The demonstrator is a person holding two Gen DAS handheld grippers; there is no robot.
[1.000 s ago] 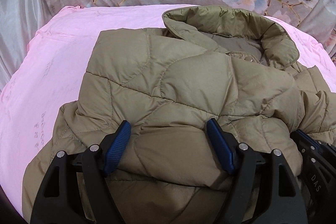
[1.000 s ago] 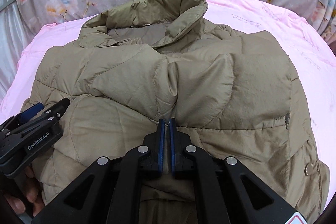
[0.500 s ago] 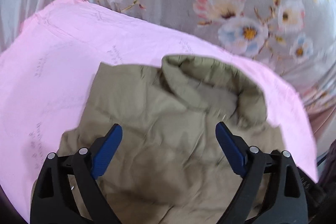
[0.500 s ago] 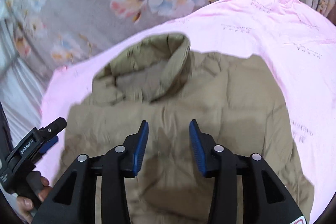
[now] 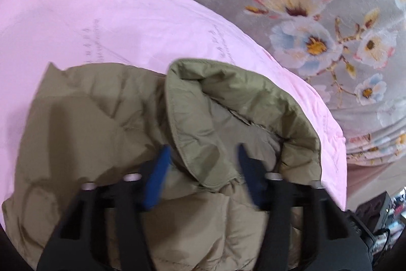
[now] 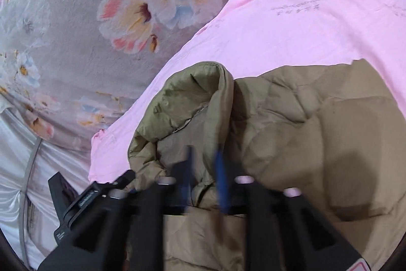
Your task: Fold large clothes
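Note:
An olive quilted jacket lies on a pink sheet with its stand-up collar at the far end. My left gripper hovers at the collar. Its jaws are closing, with the collar's front flap between the blurred blue fingers, and no pinch shows. In the right wrist view the same jacket fills the right side. My right gripper is at the other side of the collar, its jaws nearly together with collar fabric between them.
A grey floral bedcover lies beyond the pink sheet. White satin fabric hangs at the far left. The left gripper's black body shows low on the left in the right wrist view. Dark clutter sits at the lower right edge.
Both grippers left the jacket's lower body and moved up to the collar, rolling as they went. The left jaws widened, then narrowed. The right jaws let go, opened, and came together again.

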